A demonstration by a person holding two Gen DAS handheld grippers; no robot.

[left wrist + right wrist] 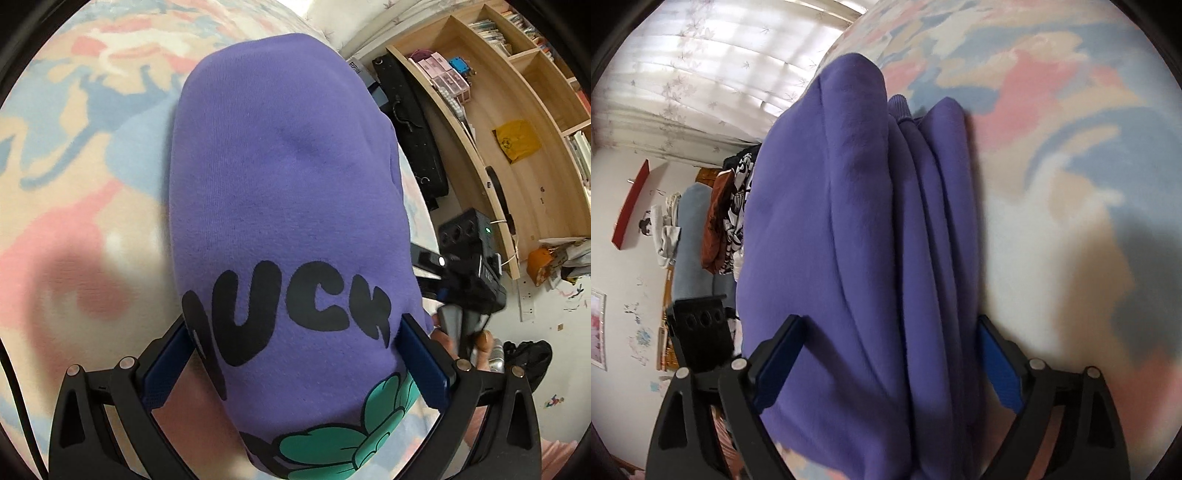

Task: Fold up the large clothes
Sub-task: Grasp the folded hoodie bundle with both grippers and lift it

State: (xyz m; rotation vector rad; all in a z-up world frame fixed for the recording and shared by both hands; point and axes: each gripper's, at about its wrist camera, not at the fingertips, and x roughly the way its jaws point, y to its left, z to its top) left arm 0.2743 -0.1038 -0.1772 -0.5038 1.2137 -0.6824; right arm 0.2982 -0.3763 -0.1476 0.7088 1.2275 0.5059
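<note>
A folded purple sweatshirt (pixel 288 192) with black letters and a green print lies on the pastel patterned bedspread (pixel 81 155). My left gripper (pixel 295 332) stands wide open astride its near end, one blue pad at each side edge of the cloth. In the right wrist view the sweatshirt (pixel 849 240) shows its stacked folds and a ribbed cuff. My right gripper (pixel 888 332) is also wide open, the thick bundle between its pads, which sit beside the fabric without squeezing it. A hand holds the right gripper's body (pixel 476 284) at the bed's edge.
A wooden bookshelf (pixel 517 122) with boxes and books stands past the right side of the bed, a black case (pixel 410 122) leaning before it. Curtains (pixel 713 74) and hanging clothes (pixel 731 206) are at the far left. Bedspread (pixel 1071 184) stretches beyond the sweatshirt.
</note>
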